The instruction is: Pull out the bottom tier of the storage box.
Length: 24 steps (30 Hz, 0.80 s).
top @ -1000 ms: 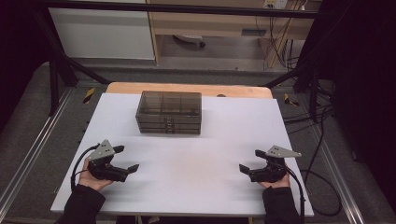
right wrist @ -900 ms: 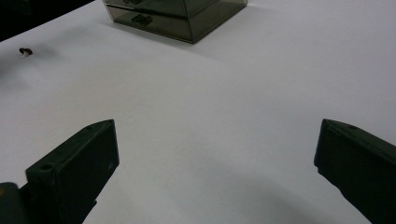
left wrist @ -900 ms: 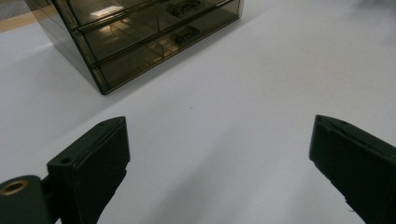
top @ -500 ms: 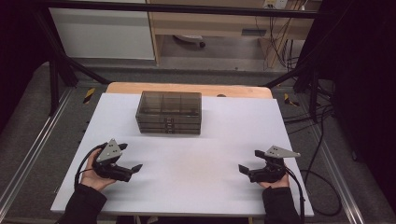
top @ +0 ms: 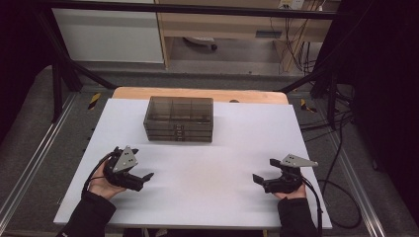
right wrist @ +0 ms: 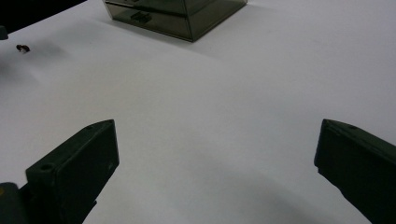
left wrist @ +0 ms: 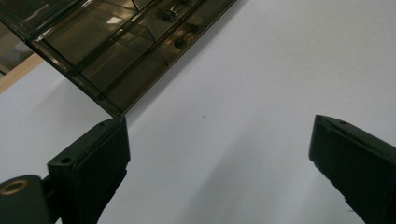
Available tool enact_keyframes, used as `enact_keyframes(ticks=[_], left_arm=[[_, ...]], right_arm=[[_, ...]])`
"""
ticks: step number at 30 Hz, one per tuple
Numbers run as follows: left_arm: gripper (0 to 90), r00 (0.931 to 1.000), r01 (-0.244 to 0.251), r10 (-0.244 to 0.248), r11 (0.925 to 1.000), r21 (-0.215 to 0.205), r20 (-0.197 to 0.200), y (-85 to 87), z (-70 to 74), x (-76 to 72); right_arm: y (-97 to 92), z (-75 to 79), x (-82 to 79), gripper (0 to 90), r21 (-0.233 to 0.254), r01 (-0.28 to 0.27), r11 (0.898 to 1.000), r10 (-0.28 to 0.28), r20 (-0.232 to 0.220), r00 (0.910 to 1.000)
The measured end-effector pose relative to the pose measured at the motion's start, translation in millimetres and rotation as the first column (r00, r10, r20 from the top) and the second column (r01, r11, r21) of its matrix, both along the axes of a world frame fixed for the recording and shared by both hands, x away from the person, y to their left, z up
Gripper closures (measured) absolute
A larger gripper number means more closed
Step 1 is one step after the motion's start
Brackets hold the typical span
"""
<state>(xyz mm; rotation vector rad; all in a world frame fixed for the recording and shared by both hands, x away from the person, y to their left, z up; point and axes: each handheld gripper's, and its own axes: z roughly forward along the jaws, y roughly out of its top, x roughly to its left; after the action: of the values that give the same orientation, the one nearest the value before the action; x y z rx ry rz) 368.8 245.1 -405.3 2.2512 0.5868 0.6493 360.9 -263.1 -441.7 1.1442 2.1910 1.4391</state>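
- left hand (top: pixel 101 183): comes in over the table's near edge toward its near left corner, dark sleeve up to the wrist, wrapped around the left gripper.
- left gripper (top: pixel 144 178): black body with a grey three-cornered plate on top and a black cable looping at its left side; sits just above the white table top near the near left corner, pointing toward the middle of the table. in the left gripper view its two black jaws stand wide apart with bare white surface between them; nothing is held.
- table (top: pixel 222 168): white top, rectangular, with a strip of bare wood along the far edge.
- drawer box (top: pixel 179 118): smoky, see-through plastic cabinet with stacked shallow drawers and small front pulls; stands flat near the middle of the far edge, slightly toward the left side, well apart from both grippers. the left gripper view shows divided compartments through its top; contents too dim to tell.
- right gripper (top: pixel 259 179): black body with a grey three-cornered plate and a cable trailing off the right edge; sits near the near right corner, pointing toward the middle. in the right gripper view the jaws are spread wide over bare white surface, gripping nothing.
- right hand (top: pixel 287 191): enters from the near edge by the near right corner, dark sleeve, mostly hidden under the right gripper.
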Motion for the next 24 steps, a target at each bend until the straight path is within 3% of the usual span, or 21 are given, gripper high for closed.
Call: enact_keyframes(ticks=[11,24], left_arm=[[5.5,0.9974,0.016,-0.024,0.9934,0.114,0.067,-17.7,-2.2,4.3],[5.7,0.9915,0.027,-0.051,0.9811,0.191,0.12,-32.9,-4.4,9.8]], right_arm=[[-0.1,0.0,0.1,0.4,-0.002,0.001,1.0,-0.001,0.002,1.0],[-0.3,0.3,0.0,0.4,-0.001,0.004,1.0,-0.004,0.002,1.0]])
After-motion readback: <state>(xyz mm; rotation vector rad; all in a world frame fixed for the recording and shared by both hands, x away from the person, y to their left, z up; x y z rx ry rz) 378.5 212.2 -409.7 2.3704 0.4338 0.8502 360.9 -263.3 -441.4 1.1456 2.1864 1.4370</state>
